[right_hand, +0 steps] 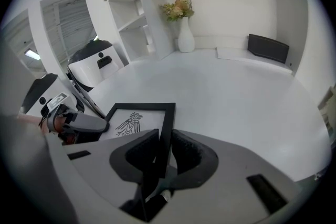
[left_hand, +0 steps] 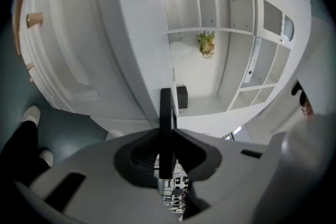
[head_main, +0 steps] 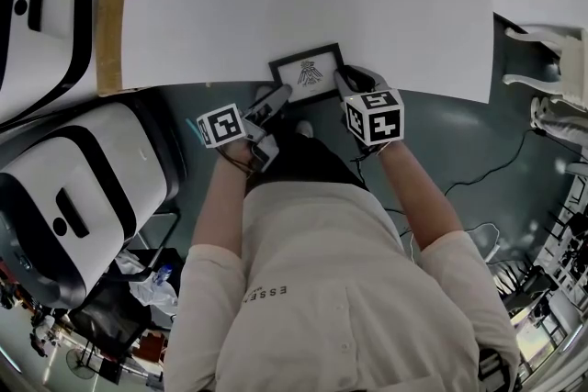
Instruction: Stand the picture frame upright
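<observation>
Note frame (head_main: 309,73) face-up at near edge of table (head_main: 276,5). Note left gripper (head_main: 279,95) and right gripper (head_main: 342,81) clamped tight on opposite sides. Probably raising step: pivot top upward evenly, avoiding slip.

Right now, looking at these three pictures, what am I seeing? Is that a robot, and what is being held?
No robot: a person holds a two-jaw gripper in each hand. The head view comes from a camera on the person's head, looking down at a white table. The other two come from cameras riding on the grippers, looking along their jaws. Near the table's front edge is a black picture frame with a bird drawing. The left gripper is shut on one side of it, the right gripper on the other.
</observation>
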`<state>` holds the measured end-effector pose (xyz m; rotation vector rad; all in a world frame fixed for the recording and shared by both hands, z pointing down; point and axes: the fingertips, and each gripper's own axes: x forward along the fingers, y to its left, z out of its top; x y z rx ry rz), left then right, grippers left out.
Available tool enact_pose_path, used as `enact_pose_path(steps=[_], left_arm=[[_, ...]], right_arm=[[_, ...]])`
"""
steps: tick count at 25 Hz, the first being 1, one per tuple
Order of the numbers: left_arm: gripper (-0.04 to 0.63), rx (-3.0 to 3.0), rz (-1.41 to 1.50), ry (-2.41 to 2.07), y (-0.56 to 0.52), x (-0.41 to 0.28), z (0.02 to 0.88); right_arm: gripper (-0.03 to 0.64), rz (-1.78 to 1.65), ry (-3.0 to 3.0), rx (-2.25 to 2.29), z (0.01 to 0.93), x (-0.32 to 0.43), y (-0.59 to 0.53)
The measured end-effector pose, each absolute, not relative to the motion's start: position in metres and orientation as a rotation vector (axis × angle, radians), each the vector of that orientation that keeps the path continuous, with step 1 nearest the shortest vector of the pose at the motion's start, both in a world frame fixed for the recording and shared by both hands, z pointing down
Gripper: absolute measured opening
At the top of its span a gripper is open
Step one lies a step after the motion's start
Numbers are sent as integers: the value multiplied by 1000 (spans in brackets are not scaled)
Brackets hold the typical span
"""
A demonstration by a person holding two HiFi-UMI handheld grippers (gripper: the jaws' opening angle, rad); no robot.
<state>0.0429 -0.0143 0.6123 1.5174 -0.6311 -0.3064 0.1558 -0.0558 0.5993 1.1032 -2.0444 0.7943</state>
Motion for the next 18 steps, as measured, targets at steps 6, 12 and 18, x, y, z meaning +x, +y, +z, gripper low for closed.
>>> enact_pose_path(steps=[6, 12, 18], left_arm=[[75, 1503, -347, -605, -17, 46, 603], [74, 1513, -393, -640, -21, 42, 588], [72, 1576, -389, -619, -19, 42, 570]], right_arm=[[86, 810, -2065, 1086, 600, 156, -56], [106, 926, -2183, 1061, 592, 158, -60], [150, 1144, -2369, 971, 565, 162, -61]])
